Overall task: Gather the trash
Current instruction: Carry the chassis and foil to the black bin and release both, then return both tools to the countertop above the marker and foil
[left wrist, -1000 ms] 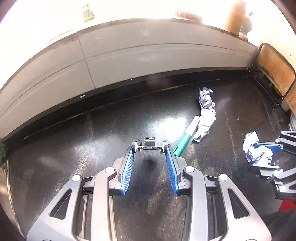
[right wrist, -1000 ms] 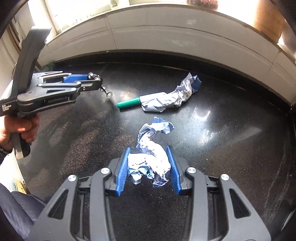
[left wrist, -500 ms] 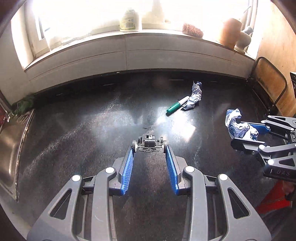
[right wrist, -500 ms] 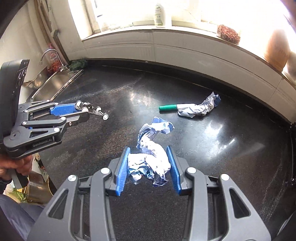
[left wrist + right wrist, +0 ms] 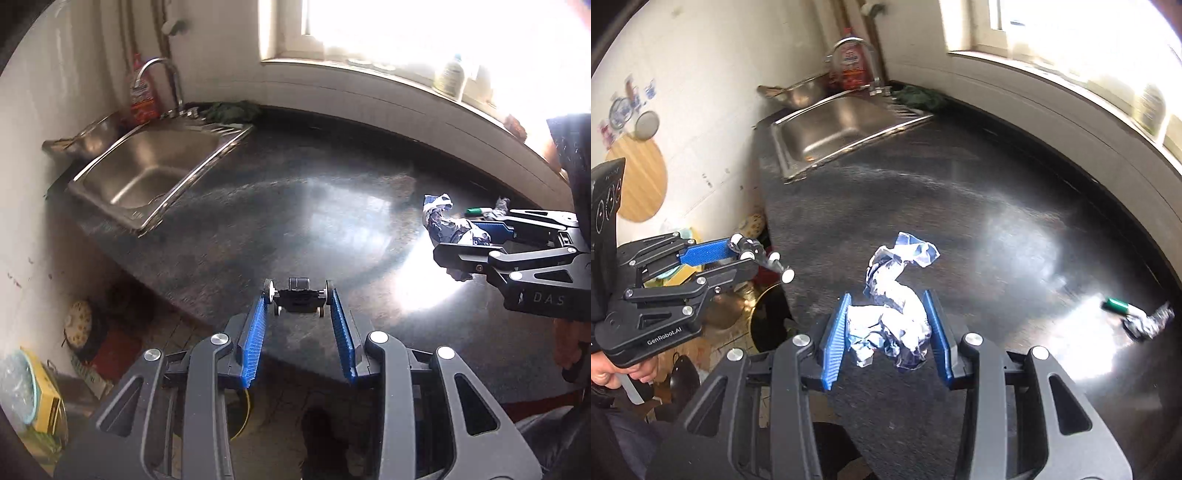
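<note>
My right gripper (image 5: 886, 314) is shut on a crumpled blue-and-white paper wad (image 5: 894, 314) and holds it above the black counter (image 5: 979, 221); both also show in the left wrist view, the gripper (image 5: 465, 236) and the wad (image 5: 447, 221). My left gripper (image 5: 298, 302) is shut on a small black wheeled piece (image 5: 298, 301) over the counter's front edge; it shows in the right wrist view (image 5: 764, 258). A green marker (image 5: 1115, 305) and another crumpled paper (image 5: 1148, 323) lie on the counter at the right, small in the left wrist view (image 5: 476, 211).
A steel sink (image 5: 147, 173) with a tap (image 5: 162, 74) and a red bottle (image 5: 142, 103) is set in the counter's far left. A dark round bin opening (image 5: 772, 314) and floor clutter lie below the counter edge. A bottle (image 5: 448, 77) stands on the window sill.
Both grippers have swung left and pulled back toward the counter's front-left edge, still holding their loads. The sink and floor have come into view; the marker and paper now lie far right.
</note>
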